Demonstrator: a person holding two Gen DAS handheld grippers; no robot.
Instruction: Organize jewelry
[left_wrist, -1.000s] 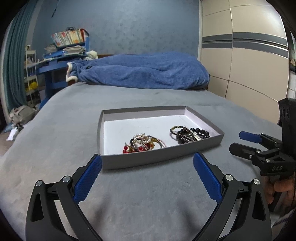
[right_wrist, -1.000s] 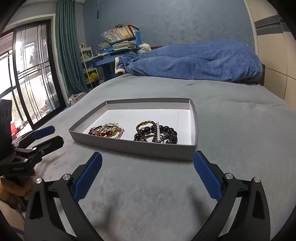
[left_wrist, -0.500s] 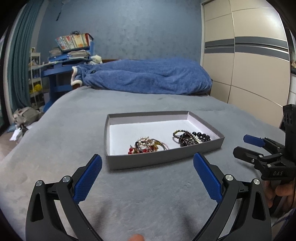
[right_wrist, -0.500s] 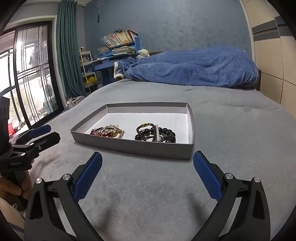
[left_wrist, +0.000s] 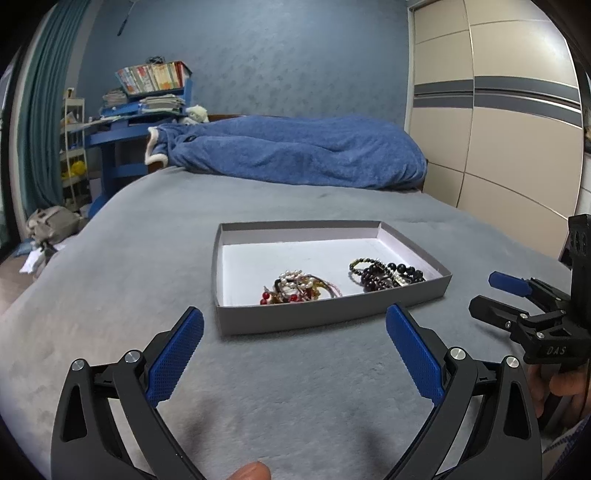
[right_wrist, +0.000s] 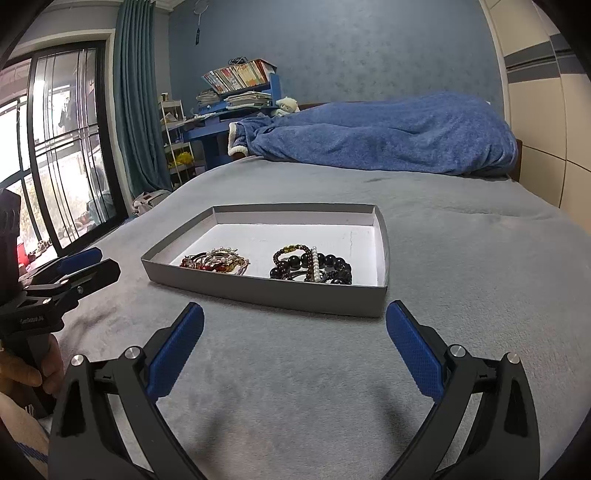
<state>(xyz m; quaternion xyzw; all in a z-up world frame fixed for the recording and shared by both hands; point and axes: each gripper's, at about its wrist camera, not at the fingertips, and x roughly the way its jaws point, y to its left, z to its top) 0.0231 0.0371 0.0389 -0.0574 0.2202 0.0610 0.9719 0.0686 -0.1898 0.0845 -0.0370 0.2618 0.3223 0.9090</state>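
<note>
Two heaps of beaded jewelry, a red-and-pearl tangle (left_wrist: 301, 287) and dark bead bracelets (left_wrist: 386, 274), lie apart inside the shallow grey cardboard tray (left_wrist: 332, 317) on the grey bed (left_wrist: 147, 258), seemingly sorted by colour. The left hand-held gripper (left_wrist: 293, 350) and the right hand-held gripper (right_wrist: 293, 350) hover nearby, spread wide, holding nothing.

A wide bed with a soft grey plush cover (right_wrist: 424, 236) fills the scene. At twelve o'clock, a rumpled blue fleece blanket (right_wrist: 388, 140) lies along its far end. At eleven o'clock, a blue wooden desk (left_wrist: 122, 136) carries a row of colourful books (right_wrist: 240, 74). Teal curtains (right_wrist: 135, 110) hang at ten o'clock beside a black-framed window (right_wrist: 55, 147). A beige wardrobe with grey stripes (left_wrist: 498, 122) stands at two o'clock.
</note>
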